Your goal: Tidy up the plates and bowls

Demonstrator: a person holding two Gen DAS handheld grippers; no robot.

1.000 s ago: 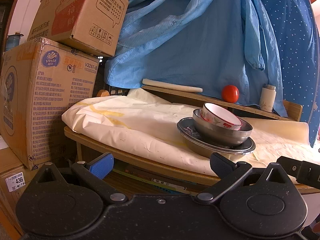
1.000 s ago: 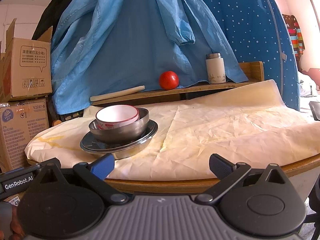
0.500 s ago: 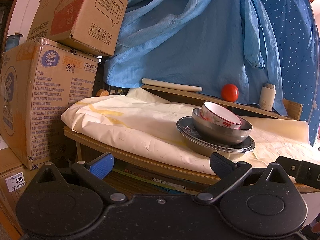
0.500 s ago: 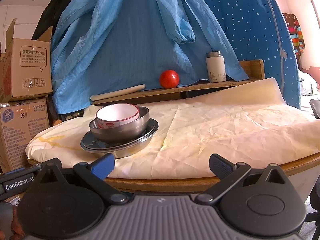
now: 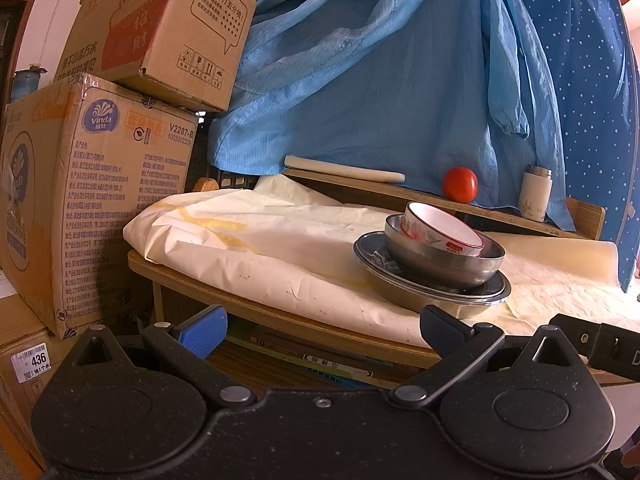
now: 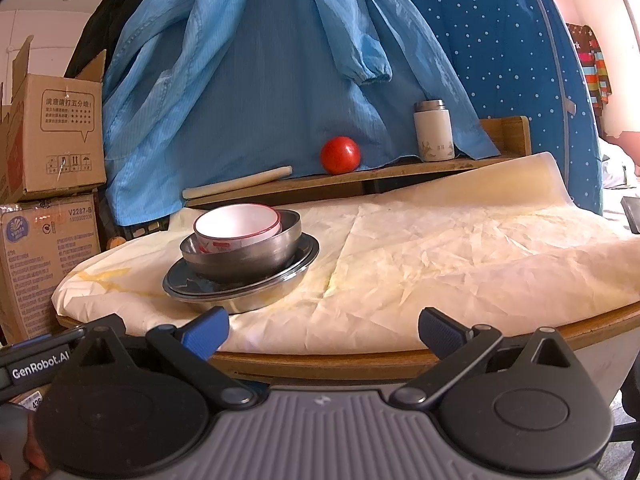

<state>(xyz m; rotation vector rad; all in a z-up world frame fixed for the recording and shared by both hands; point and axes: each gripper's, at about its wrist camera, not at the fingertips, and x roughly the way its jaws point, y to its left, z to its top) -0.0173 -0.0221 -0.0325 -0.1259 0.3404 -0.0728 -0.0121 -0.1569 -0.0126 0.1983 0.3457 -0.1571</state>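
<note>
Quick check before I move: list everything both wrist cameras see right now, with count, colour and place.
white bowl: 1, white with red rim, tilted inside the steel bowl
steel bowl: 1, grey metal, on the plates
steel plates: 2 it seems, grey metal, stacked on the table's left part
table cover: 1, cream, over the round table
tomato: 1, red, back shelf
flask: 1, white, back shelf
rolling pin: 1, pale, back shelf
cardboard boxes: at least 2, brown, stacked left
left gripper: open, empty
right gripper: open, empty

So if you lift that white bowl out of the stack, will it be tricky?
Probably a little. The white bowl sits tilted inside the steel bowl, so it may rock when touched. It looks glazed, likely slick and breakable. It seems loose, so it should lift free.
</note>
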